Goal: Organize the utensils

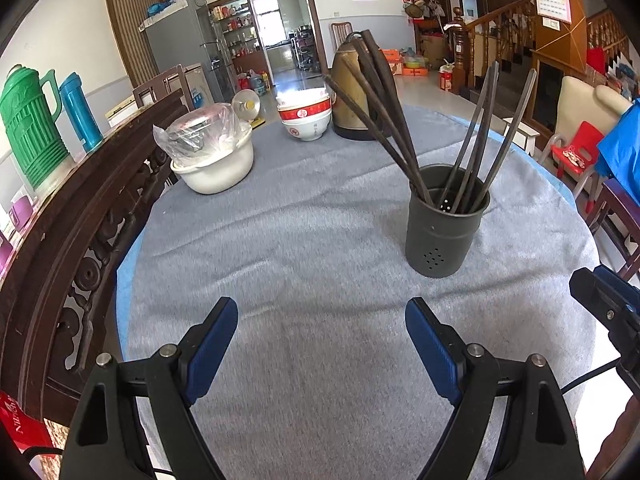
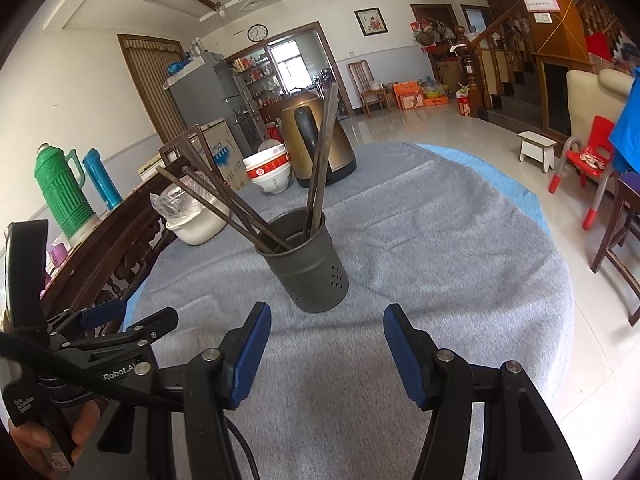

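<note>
A dark grey perforated utensil holder point(image 1: 445, 222) stands upright on the grey cloth of the round table point(image 1: 304, 240). Several dark chopsticks point(image 1: 472, 136) lean out of it to both sides. The holder point(image 2: 310, 262) and chopsticks point(image 2: 320, 148) also show in the right wrist view. My left gripper point(image 1: 322, 332) is open and empty, low over the cloth, to the near left of the holder. My right gripper point(image 2: 326, 340) is open and empty, just in front of the holder. The left gripper's body point(image 2: 100, 340) shows at the left of the right wrist view.
At the table's far side stand a white pot with a plastic-wrapped lid point(image 1: 212, 152), stacked red-and-white bowls point(image 1: 306, 114) and a brass kettle point(image 1: 356, 92). A carved dark wooden rail point(image 1: 80, 216) runs along the left, with a green thermos point(image 1: 30, 128) and blue flask point(image 1: 80, 112) behind it.
</note>
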### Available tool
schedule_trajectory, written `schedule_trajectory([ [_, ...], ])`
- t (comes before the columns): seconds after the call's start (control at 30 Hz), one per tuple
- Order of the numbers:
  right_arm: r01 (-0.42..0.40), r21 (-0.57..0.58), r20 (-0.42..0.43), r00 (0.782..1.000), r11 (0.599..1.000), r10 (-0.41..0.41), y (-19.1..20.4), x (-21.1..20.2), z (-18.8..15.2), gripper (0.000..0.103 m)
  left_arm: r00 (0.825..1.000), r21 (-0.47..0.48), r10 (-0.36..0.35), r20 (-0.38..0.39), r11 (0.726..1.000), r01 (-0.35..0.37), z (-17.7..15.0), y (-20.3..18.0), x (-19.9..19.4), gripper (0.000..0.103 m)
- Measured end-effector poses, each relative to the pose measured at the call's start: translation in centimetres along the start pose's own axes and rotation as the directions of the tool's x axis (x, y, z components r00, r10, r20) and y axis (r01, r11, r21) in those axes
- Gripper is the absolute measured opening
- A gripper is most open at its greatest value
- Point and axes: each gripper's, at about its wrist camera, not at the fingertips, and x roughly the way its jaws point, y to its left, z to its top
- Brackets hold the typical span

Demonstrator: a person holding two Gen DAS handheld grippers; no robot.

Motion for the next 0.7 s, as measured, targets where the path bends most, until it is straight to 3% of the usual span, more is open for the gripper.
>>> schedule_trajectory([
  [0.7,-0.02,-0.025,-0.071,0.997,0.999,0.018,2.0,1.3,-2.0,0.063,0.996,-0.039,0.031,-0.089,0.999,-0.034,-3.1,2.1,1.5,0.086],
])
